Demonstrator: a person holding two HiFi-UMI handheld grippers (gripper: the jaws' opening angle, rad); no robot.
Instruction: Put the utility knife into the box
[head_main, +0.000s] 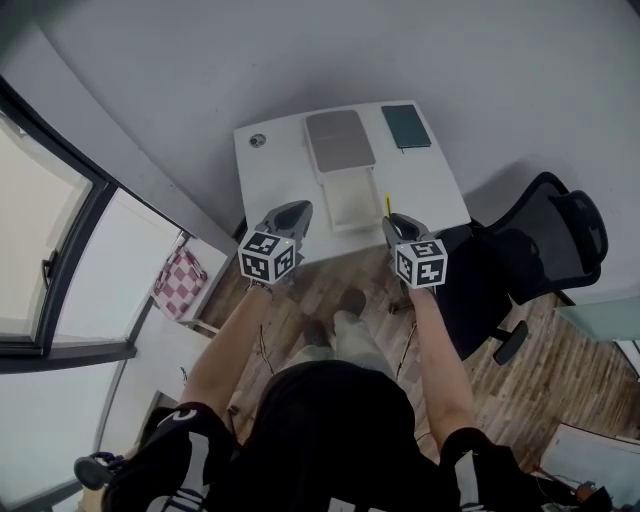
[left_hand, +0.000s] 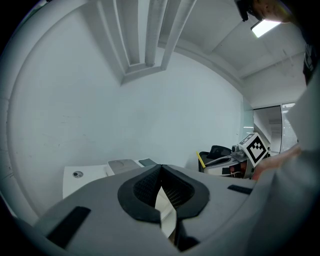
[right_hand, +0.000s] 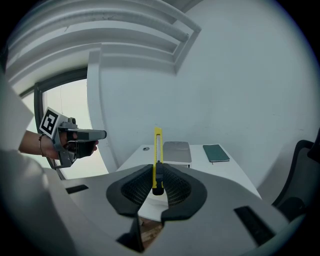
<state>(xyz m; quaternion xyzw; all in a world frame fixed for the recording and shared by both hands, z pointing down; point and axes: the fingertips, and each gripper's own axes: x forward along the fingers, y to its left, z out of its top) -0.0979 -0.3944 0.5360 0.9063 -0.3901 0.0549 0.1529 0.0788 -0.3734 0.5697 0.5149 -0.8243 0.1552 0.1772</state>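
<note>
A yellow utility knife (right_hand: 158, 150) stands upright between the pads of my right gripper (right_hand: 158, 167), which is shut on its dark lower end. In the head view that gripper (head_main: 398, 228) hovers over the near edge of the white table (head_main: 270, 175), with the knife (head_main: 388, 206) pointing toward the box. The box (head_main: 350, 200) is a white tray with its grey lid (head_main: 340, 140) folded back behind it. My left gripper (head_main: 290, 215) is held left of the box at the same height. Its jaws (left_hand: 161, 167) are shut with nothing in them.
A dark green notebook (head_main: 406, 126) lies at the table's far right and a small round disc (head_main: 258, 140) at its far left. A black office chair (head_main: 545, 240) stands to the right. A window and a red checked cloth (head_main: 180, 280) are on the left.
</note>
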